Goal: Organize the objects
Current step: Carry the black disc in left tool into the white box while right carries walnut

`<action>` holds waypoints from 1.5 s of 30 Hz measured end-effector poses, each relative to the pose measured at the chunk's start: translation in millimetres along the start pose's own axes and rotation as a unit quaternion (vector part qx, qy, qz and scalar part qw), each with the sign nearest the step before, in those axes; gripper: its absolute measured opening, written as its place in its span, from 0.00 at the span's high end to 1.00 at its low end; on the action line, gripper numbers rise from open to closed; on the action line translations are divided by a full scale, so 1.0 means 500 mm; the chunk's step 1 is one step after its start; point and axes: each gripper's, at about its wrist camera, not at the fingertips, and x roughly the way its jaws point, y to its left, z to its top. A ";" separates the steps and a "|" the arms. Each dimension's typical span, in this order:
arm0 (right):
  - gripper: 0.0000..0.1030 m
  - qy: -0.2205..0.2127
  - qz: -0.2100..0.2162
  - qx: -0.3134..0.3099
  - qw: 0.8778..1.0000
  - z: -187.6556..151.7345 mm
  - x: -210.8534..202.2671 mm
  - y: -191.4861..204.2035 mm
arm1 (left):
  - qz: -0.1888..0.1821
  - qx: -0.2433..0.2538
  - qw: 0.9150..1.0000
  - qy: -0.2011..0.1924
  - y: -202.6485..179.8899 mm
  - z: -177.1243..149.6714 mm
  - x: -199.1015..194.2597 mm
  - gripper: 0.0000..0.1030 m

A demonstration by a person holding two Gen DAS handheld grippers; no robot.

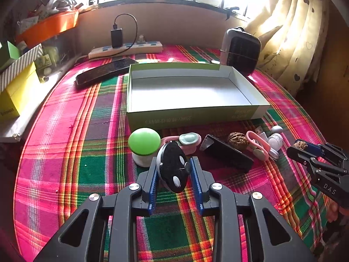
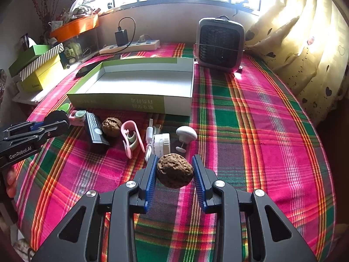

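The left gripper (image 1: 174, 163) is clenched on a round black disc with white oval spots (image 1: 173, 167), held on edge between its blue pads above the plaid tablecloth (image 1: 65, 152). The right gripper (image 2: 174, 166) grasps a wrinkled brown walnut (image 2: 174, 170), pads pressed on both its sides.

Past both grippers, an open green-sided box (image 1: 192, 118) sits on the cloth, its white floor bare. Along its near wall lies a row of small things: a green-capped mushroom-shaped piece (image 1: 144, 142) at the left end, a pink and mint clip (image 1: 187, 140), a black rectangular device (image 1: 226, 155), a second walnut (image 1: 237, 138), a pink clip (image 2: 130, 135) and a white adapter with its cable (image 2: 160, 144).

The left wrist view shows the disc's spotted face and the green mushroom whole — from the right wrist view the disc is only a dark edge in the other gripper, and the mushroom a sliver behind it. The right wrist view alone shows plainly a white mushroom-shaped knob (image 2: 186, 133) near the adapter, and a fingertip (image 2: 11, 183) under the left gripper's handle.

At the far edge stand a small heater (image 2: 220, 43) on the right and a power strip (image 2: 130, 47) with a black charger plugged in.
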 end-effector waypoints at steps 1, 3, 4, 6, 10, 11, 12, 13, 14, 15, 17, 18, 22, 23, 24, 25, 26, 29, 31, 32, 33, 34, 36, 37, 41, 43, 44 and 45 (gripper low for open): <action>0.68 -0.002 0.002 -0.001 1.000 0.004 -0.002 0.001 | -0.001 0.002 1.000 -0.002 0.000 0.003 -0.003 0.75; 0.68 -0.006 0.002 -0.005 1.000 0.013 -0.005 0.005 | 0.000 0.003 1.000 -0.006 -0.001 0.009 -0.009 0.75; 0.68 -0.008 0.002 -0.008 1.000 0.017 -0.006 0.006 | -0.001 0.004 1.000 -0.007 -0.001 0.012 -0.011 0.75; 0.68 -0.012 0.005 -0.010 1.000 0.029 -0.008 0.009 | -0.003 0.006 1.000 -0.010 -0.002 0.021 -0.015 0.75; 0.68 -0.019 0.015 -0.012 1.000 0.055 -0.008 0.015 | -0.010 0.010 1.000 -0.011 -0.002 0.042 -0.016 0.75; 0.68 -0.021 0.018 -0.013 1.000 0.062 -0.007 0.016 | -0.009 0.011 1.000 -0.011 -0.003 0.047 -0.015 0.75; 0.68 -0.021 0.020 -0.013 0.999 0.069 -0.005 0.018 | -0.009 0.012 1.000 -0.012 -0.003 0.052 -0.015 0.75; 0.68 -0.022 0.022 -0.015 0.999 0.075 -0.003 0.021 | -0.011 0.014 1.000 -0.014 -0.003 0.058 -0.015 0.75; 0.68 -0.022 0.024 -0.017 0.999 0.081 0.000 0.023 | -0.013 0.016 1.000 -0.015 -0.004 0.064 -0.015 0.75; 0.68 -0.022 0.025 -0.018 0.999 0.088 0.004 0.024 | -0.014 0.017 1.000 -0.016 -0.004 0.070 -0.013 0.75; 0.68 -0.024 0.029 -0.019 0.999 0.103 0.009 0.029 | -0.017 0.018 1.000 -0.014 -0.002 0.082 -0.005 0.75; 0.68 -0.025 0.031 -0.020 0.999 0.111 0.013 0.031 | -0.018 0.013 1.000 -0.011 0.001 0.089 -0.001 0.75; 0.68 -0.027 0.031 -0.028 0.999 0.144 0.035 0.039 | -0.019 0.016 1.000 -0.014 0.004 0.117 0.013 0.75; 0.68 -0.027 0.032 -0.029 0.999 0.153 0.041 0.039 | -0.019 0.018 1.000 -0.014 0.006 0.125 0.018 0.75; 0.68 -0.028 0.033 -0.031 0.999 0.162 0.049 0.041 | -0.017 0.017 1.000 -0.013 0.007 0.131 0.023 0.75; 0.68 -0.029 0.034 -0.031 0.999 0.172 0.056 0.040 | -0.018 0.018 1.000 -0.012 0.008 0.137 0.028 0.75; 0.68 -0.028 0.034 -0.029 0.999 0.180 0.064 0.039 | -0.022 0.021 0.999 -0.011 0.008 0.144 0.034 0.75; 0.68 -0.022 0.042 -0.026 0.999 0.205 0.092 0.039 | -0.024 0.023 0.999 -0.007 0.010 0.164 0.051 0.75; 0.68 -0.017 0.040 -0.029 0.999 0.223 0.112 0.043 | -0.020 0.029 0.999 -0.009 0.008 0.176 0.062 0.75; 0.68 -0.015 0.039 -0.029 0.999 0.231 0.121 0.045 | -0.021 0.031 0.999 -0.008 0.008 0.183 0.068 0.75; 0.68 -0.014 0.039 -0.029 0.999 0.238 0.130 0.045 | -0.024 0.033 0.999 -0.007 0.008 0.189 0.074 0.75; 0.68 -0.011 0.040 -0.028 0.999 0.245 0.139 0.045 | -0.024 0.034 0.999 -0.008 0.009 0.197 0.081 0.75; 0.68 -0.006 0.038 -0.025 0.999 0.259 0.158 0.046 | -0.021 0.037 0.999 -0.003 0.011 0.209 0.098 0.75; 0.68 -0.003 0.040 -0.025 0.999 0.264 0.167 0.047 | -0.023 0.035 0.999 -0.001 0.013 0.215 0.107 0.75; 0.68 0.010 0.039 -0.023 0.999 0.281 0.203 0.050 | -0.025 0.033 0.999 0.013 0.019 0.231 0.143 0.75; 0.68 0.016 0.037 -0.023 0.999 0.289 0.220 0.051 | -0.026 0.032 0.999 0.015 0.022 0.238 0.156 0.75; 0.68 0.020 0.035 -0.023 0.999 0.293 0.229 0.052 | -0.028 0.029 0.999 0.016 0.024 0.242 0.163 0.75; 0.68 0.023 0.033 -0.023 0.999 0.297 0.238 0.053 | -0.029 0.027 0.999 0.019 0.027 0.246 0.170 0.75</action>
